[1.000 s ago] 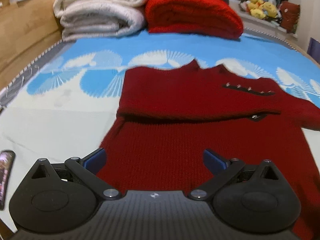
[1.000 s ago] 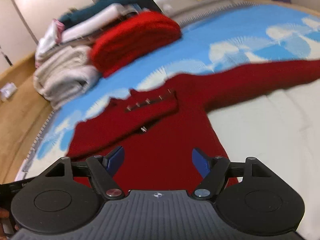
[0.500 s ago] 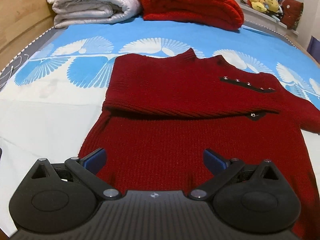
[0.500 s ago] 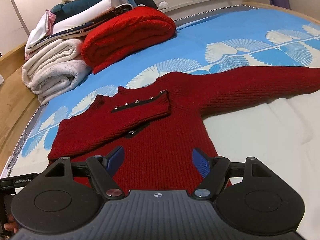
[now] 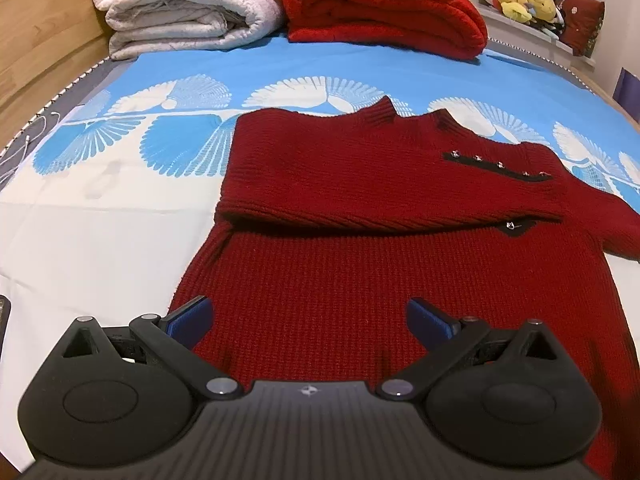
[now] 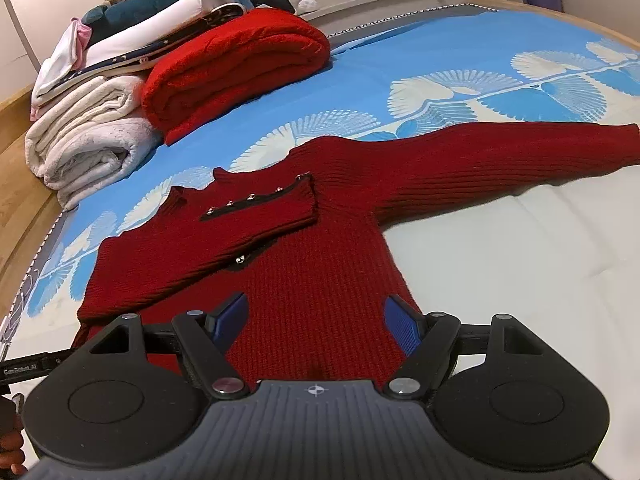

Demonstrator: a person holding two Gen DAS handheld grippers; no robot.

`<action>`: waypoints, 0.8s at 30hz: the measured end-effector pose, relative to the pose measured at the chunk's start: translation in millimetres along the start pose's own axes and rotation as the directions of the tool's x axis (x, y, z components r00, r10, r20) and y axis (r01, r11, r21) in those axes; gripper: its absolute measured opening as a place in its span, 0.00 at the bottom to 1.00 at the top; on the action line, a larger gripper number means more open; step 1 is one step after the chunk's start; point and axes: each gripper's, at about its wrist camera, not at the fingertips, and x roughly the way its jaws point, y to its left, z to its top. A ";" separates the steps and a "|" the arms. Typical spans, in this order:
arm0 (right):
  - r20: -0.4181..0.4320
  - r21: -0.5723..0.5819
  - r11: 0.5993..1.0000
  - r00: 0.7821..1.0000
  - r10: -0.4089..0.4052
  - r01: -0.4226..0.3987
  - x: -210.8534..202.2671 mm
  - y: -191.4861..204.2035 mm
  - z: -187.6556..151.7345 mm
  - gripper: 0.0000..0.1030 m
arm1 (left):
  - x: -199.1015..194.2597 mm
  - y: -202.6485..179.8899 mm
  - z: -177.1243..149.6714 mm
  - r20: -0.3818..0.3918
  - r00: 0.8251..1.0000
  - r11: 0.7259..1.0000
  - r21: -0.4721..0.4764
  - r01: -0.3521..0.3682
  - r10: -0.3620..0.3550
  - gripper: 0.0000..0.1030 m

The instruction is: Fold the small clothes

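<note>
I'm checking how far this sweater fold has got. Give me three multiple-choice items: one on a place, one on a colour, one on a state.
1. Where does the folded-in sleeve lie?
A. across the chest
B. off the bed
C. under the towels

2. What colour is the bed sheet's top band?
A. green
B. blue
C. black

3. How is the other sleeve?
A. folded
B. rolled
C. stretched out

Answers:
1 A: the folded sleeve crosses the dark red sweater.
2 B: the bed sheet is blue there.
3 C: the outstretched sleeve lies flat sideways.
</note>
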 end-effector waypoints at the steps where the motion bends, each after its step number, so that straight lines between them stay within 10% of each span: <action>1: 0.001 0.003 1.000 1.000 -0.004 0.004 0.2 -0.6 0.0 0.74 | 1.2 -0.1 0.3 -0.008 1.000 1.000 -0.002 0.008 -0.008 1.00; 14: 0.055 0.248 0.968 0.997 -0.059 0.044 5.8 -48.7 36.6 0.74 | 12.7 -1.3 5.0 -0.065 0.997 0.998 -0.036 0.042 -0.044 1.00; 24: 0.134 0.680 0.717 0.935 -0.329 0.155 23.8 -190.7 80.9 0.78 | 23.8 9.0 6.1 -0.112 0.992 0.996 -0.086 0.040 -0.050 1.00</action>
